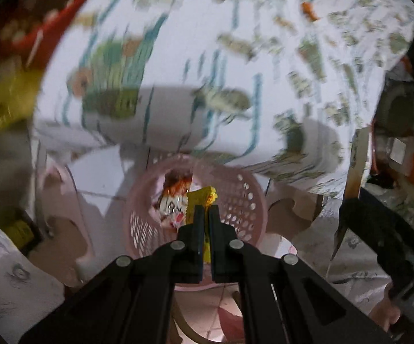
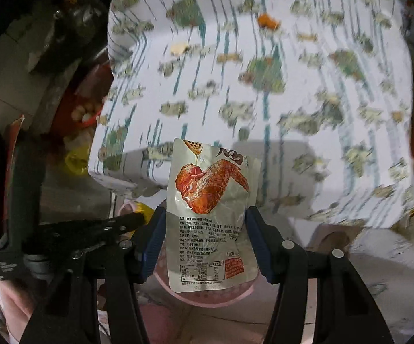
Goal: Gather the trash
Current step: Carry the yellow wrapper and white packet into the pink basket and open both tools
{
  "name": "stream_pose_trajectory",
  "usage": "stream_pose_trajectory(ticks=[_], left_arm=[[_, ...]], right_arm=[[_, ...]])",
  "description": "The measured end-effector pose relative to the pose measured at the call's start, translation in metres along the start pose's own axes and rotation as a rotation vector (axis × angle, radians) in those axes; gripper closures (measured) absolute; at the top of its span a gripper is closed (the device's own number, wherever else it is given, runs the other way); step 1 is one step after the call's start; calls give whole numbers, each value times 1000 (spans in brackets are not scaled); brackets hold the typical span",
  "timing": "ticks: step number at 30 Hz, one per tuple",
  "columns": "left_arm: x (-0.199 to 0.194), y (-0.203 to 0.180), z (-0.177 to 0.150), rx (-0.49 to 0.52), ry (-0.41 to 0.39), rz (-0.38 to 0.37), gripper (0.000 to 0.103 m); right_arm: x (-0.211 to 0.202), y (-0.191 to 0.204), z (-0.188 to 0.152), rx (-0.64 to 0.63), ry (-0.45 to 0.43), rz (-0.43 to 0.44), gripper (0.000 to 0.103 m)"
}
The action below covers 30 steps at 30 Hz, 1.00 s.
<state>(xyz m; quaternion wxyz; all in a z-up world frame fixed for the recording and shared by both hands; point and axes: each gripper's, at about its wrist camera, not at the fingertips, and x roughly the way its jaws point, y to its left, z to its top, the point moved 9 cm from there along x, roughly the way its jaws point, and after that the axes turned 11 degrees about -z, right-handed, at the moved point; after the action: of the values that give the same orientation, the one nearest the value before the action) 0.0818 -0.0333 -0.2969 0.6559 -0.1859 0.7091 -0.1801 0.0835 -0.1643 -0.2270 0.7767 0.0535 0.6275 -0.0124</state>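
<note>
In the left wrist view my left gripper (image 1: 206,210) is shut on a yellow wrapper (image 1: 202,196) and holds it over the mouth of a pink perforated basket (image 1: 244,200). Other wrappers (image 1: 174,200) lie inside the basket. In the right wrist view a silver chicken-wing snack packet (image 2: 210,215) hangs upright between the jaws of my right gripper (image 2: 205,212), above the pink basket's rim (image 2: 207,299). The jaws stand wide at the packet's sides; whether they press it I cannot tell. The left gripper (image 2: 138,218) shows at the left there.
A table with a white patterned cloth (image 1: 207,57) fills the background, with an orange scrap (image 2: 267,20) and a pale scrap (image 2: 178,48) on it. A red bowl (image 1: 35,23) and yellow item (image 1: 3,106) are at left. Pink stools (image 1: 63,229) surround the basket.
</note>
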Motion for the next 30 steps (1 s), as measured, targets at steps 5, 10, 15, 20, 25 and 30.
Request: stream_pose_trajectory(ticks=[5, 10, 15, 20, 25, 30], left_arm=[[21, 6, -8, -23, 46, 13, 100], [36, 13, -13, -49, 79, 21, 99], [54, 24, -20, -45, 128, 82, 99], [60, 26, -28, -10, 146, 131, 99], [49, 31, -22, -24, 107, 159, 43], [43, 37, -19, -28, 95, 180, 42]], right_arm=[[38, -1, -14, 35, 90, 8, 45], [63, -1, -23, 52, 138, 16, 45], [94, -7, -42, 62, 214, -9, 45], [120, -9, -57, 77, 275, -17, 45], [129, -17, -63, 119, 288, -47, 40], [127, -30, -62, 203, 307, -14, 33]])
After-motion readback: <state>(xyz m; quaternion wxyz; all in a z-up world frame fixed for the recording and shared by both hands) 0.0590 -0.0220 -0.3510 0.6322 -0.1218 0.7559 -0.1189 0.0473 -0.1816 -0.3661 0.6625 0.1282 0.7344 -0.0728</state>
